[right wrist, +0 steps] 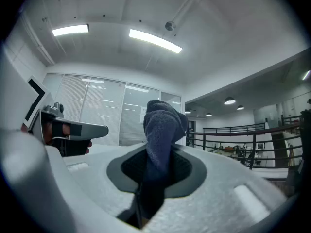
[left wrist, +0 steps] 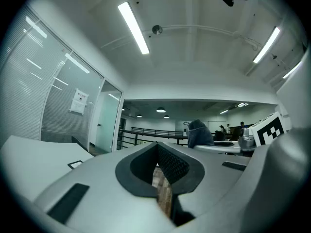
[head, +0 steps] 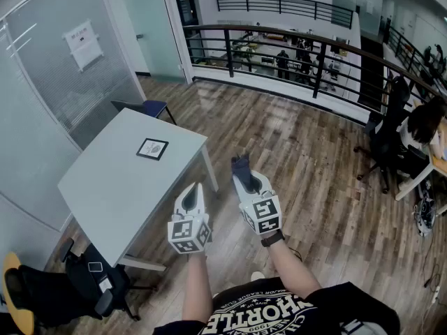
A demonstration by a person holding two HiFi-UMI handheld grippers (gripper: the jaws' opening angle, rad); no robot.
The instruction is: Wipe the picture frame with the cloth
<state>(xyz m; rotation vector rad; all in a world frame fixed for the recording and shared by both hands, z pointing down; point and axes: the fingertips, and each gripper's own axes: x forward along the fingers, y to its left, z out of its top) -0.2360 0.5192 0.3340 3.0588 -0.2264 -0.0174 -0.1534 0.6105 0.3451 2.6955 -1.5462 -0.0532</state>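
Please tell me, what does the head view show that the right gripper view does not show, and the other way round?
Only the head view shows the picture frame lying flat on the grey table, ahead of both grippers and apart from them, and the person's arms. Only the right gripper view shows the ceiling lights and, close up, the jaws shut on the dark cloth. Both show the cloth in the right gripper, the left gripper and the black railing.

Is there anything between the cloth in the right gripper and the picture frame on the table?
Nothing visible. The cloth is clamped in the right gripper; the picture frame lies flat on the table. The left gripper hangs beside the path, not across it.
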